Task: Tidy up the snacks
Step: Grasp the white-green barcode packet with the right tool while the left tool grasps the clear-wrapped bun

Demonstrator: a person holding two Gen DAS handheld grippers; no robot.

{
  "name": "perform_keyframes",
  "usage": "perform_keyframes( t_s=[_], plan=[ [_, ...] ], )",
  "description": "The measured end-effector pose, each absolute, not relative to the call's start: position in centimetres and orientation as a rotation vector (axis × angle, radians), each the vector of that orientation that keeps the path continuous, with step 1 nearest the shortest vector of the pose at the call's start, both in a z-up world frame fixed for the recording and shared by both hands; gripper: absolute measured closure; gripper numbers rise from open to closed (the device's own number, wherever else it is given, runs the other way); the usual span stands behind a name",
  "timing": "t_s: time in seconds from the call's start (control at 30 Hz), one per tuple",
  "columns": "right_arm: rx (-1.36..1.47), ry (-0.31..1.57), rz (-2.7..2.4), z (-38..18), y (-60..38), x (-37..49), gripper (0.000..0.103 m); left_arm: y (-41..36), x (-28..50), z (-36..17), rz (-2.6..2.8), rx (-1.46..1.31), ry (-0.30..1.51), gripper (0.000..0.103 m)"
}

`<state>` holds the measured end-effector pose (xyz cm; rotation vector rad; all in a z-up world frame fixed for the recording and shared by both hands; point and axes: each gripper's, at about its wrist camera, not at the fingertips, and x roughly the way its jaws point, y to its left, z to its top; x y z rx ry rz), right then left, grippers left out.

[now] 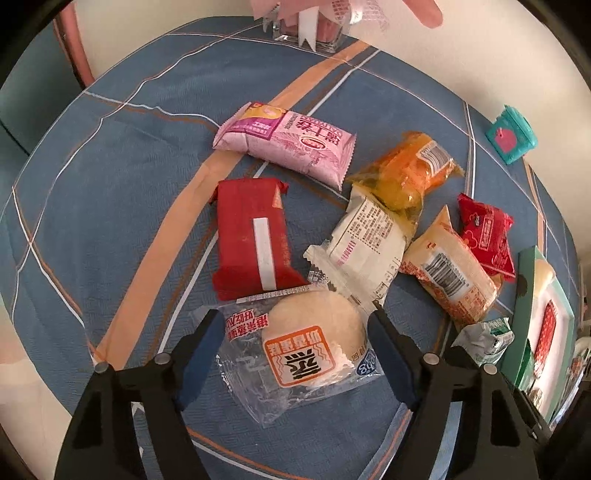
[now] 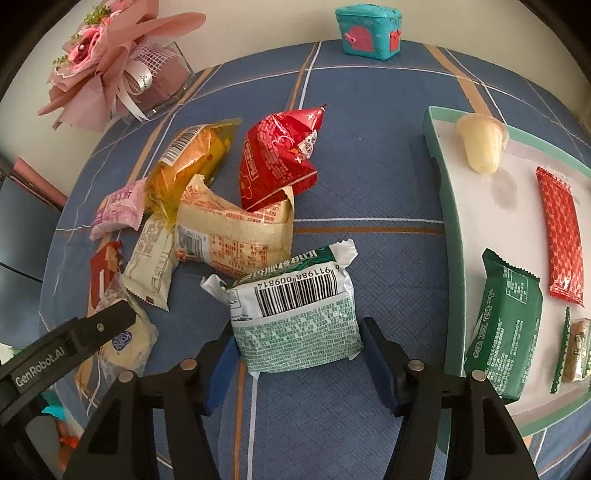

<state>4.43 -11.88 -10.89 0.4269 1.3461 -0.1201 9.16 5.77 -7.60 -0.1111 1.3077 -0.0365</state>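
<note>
Left claw (image 1: 295, 328) around bun packet (image 1: 295, 350); right claw (image 2: 295, 343) clamping green packet (image 2: 295, 317)

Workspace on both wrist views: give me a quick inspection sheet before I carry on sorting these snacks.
Surface: blue plaid tablecloth, flat.
Job's things: round cake in clear wrapper between the left fingers; green-and-white packet between the right fingers; loose pile beside them, including pink packet, red packet, orange packet.
Tray: green-rimmed tray already holds jelly cup, green packet, red bar.
Clutter: teal toy chest, pink bouquet in glass.
Grippers: left gripper brackets the cake, contact unclear; right gripper pads against its packet.
Cables: nothing seen.
Surroundings: pale wall behind.
</note>
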Motion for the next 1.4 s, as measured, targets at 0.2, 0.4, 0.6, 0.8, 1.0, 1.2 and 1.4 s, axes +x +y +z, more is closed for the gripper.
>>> perform_keyframes(
  t_s=[0.2,0.4,0.6,0.8,1.0,1.2,1.4],
  plan=[
    [0.412,1.379,-0.114,-10.7,-11.6,3.9,0.039,5.5,9.2,-6.3,-0.069,-0.099,1.306,0.023],
    [0.406,1.428,-0.117,-10.7,-11.5,3.1,0.039,3.8,8.4,-4.2,-0.146,0.061,1.246,0.023],
    [0.372,1.479,-0.123,-10.6,-11.1,1.8,0.039,2.1,7.7,-5.2,-0.235,0.200,1.276,0.022],
    [0.352,1.499,-0.119,-10.6,-10.8,0.3,0.039,0.3,6.8,-7.1,-0.255,0.370,1.294,0.022],
    [0.351,1.503,-0.116,-10.7,-10.3,0.0,0.039,0.0,6.6,-7.9,-0.200,0.412,1.255,0.022],
    [0.362,1.501,-0.118,-10.7,-10.6,0.9,0.040,1.4,7.6,-7.7,-0.178,0.327,1.266,0.041],
    [0.389,1.462,-0.110,-9.2,-11.0,0.5,0.043,1.8,7.9,-5.8,-0.201,0.247,1.245,0.055]
  ],
)
